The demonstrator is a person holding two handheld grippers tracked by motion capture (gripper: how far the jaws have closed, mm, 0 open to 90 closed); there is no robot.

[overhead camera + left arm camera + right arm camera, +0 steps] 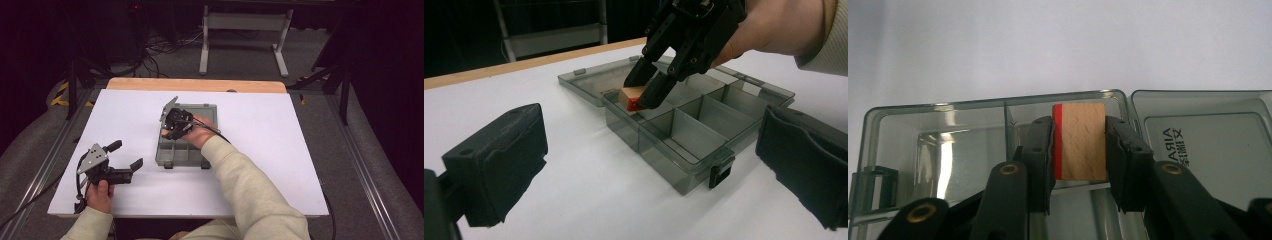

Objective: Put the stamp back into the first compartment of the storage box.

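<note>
Wood grain up close now: the block (1079, 141) is a small pale wooden piece with 1 face painted red, that red edge running down its side, and the right gripper (1079, 150) has both jaws pressed flat against its 2 opposite faces. It sits low in a corner compartment of the smoky grey divided case (684, 145), right beside the hinge of the flat-open lid (1198, 135). Meanwhile the left gripper (122, 155) rests on the white table (280, 165), well apart from the case, jaws spread wide and gripping nothing.
</note>
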